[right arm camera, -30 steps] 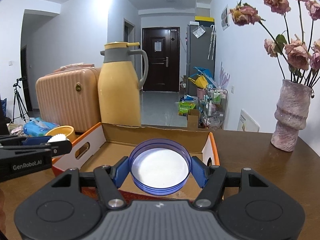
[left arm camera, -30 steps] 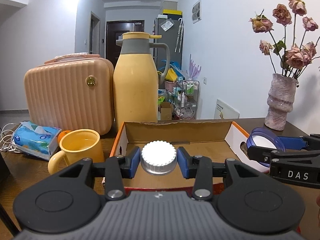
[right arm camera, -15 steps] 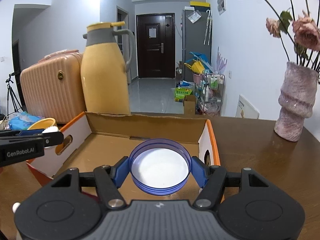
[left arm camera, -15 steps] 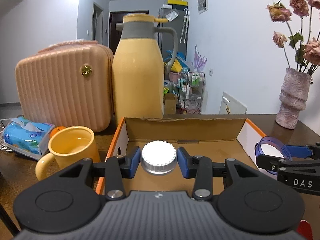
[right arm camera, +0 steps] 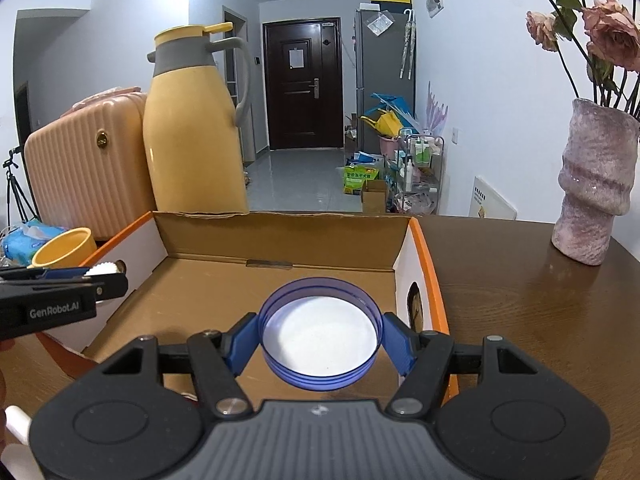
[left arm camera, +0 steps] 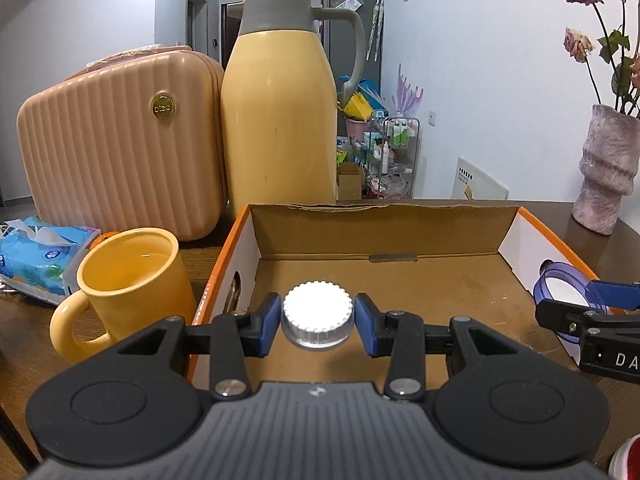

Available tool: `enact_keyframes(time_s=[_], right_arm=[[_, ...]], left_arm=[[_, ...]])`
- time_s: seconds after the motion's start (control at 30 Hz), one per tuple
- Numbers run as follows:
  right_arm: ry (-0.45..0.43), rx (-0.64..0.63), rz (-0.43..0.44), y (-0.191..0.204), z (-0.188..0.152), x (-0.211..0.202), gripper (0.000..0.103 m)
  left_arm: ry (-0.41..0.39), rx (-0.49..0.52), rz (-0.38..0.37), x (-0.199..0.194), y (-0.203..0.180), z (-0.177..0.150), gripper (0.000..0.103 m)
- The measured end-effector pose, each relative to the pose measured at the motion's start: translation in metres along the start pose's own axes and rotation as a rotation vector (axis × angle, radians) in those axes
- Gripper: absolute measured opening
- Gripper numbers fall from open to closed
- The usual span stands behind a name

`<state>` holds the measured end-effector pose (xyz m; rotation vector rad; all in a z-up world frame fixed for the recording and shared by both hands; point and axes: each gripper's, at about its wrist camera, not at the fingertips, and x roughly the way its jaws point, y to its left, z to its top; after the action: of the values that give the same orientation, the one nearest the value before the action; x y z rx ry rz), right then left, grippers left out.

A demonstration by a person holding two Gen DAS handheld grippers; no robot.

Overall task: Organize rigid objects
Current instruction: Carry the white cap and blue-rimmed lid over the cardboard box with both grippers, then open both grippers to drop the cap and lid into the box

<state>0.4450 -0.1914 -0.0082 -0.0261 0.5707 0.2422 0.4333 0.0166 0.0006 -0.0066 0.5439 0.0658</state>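
Note:
My left gripper [left arm camera: 318,322] is shut on a white ribbed bottle cap [left arm camera: 318,318], held over the near left part of an open cardboard box [left arm camera: 400,232] with orange-edged white sides. My right gripper [right arm camera: 320,346] is shut on a wide blue-rimmed lid with a white inside [right arm camera: 320,338], held over the right half of the same box [right arm camera: 280,236]. In the left wrist view the blue lid [left arm camera: 560,284] shows at the box's right wall. In the right wrist view the white cap [right arm camera: 105,269] shows at the box's left wall. The box floor is bare cardboard.
A yellow mug [left arm camera: 128,292] stands left of the box, with a tissue pack [left arm camera: 36,256] beyond it. A yellow thermos jug [left arm camera: 280,112] and a pink ribbed case [left arm camera: 116,148] stand behind. A pink vase [right arm camera: 596,184] with dried roses is on the brown table [right arm camera: 520,288] at right.
Both grippers have moved forward and down toward the box with their loads; the box now fills more of each view. Neither grip has changed.

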Motion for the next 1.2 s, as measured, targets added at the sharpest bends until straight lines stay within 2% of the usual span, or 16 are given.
enact_keyframes(time_s=[0.1,0.13,0.17,0.23,0.27,0.37,0.77,1.2], right_arm=[[0.002,0.004,0.006,-0.001,-0.001,0.001,0.066],[0.002,0.006,0.005,-0.002,-0.001,0.0,0.073],[-0.002,0.009,0.0,-0.002,-0.001,0.0,0.078],[-0.018,0.013,-0.017,-0.003,0.0,-0.002,0.097],[-0.022,0.015,-0.019,-0.003,0.001,-0.003,0.098],[-0.018,0.018,-0.021,-0.004,0.002,-0.004,0.103],[-0.026,0.008,-0.024,-0.001,0.003,-0.013,0.103],[-0.063,-0.02,-0.031,0.007,0.003,-0.043,0.103]], left_arm=[[-0.005,-0.009,-0.014,-0.001,0.001,0.0,0.045],[-0.011,-0.012,-0.024,-0.002,0.002,0.0,0.055],[-0.019,-0.015,-0.026,-0.004,0.002,0.0,0.07],[-0.041,-0.019,-0.004,-0.007,0.002,0.001,0.088],[-0.053,-0.022,0.008,-0.009,0.002,0.001,0.094],[-0.076,-0.039,0.022,-0.013,0.004,0.002,0.103],[-0.085,-0.056,0.024,-0.018,0.007,0.004,0.103],[-0.117,-0.071,0.032,-0.053,0.016,0.004,0.103]])
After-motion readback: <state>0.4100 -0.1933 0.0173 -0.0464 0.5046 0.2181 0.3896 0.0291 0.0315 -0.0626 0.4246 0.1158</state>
